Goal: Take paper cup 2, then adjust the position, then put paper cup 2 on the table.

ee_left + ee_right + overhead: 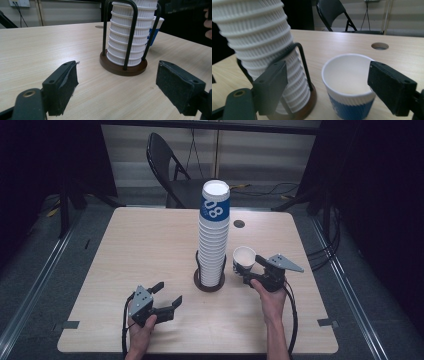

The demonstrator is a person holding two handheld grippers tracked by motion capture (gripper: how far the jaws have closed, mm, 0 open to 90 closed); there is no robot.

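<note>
Light wood table [140,250], dark room, folding chair [165,160] behind. A tall stack of cups [214,245] sits in a wire holder [209,284] mid-table. One loose cup [243,258] stands upright just right of the holder.

My right gripper [253,270] has its jaws spread around that cup. The far pad [387,85] is at the rim, the near one looks clear of it, so there's no real pinch yet.

My left gripper [167,293] is low near the front edge, spread wide and empty.

To do it well I'd centre the cup, squeeze gently below the rim so the paper doesn't crush, keep clear of the holder's wires and lift straight.
</note>
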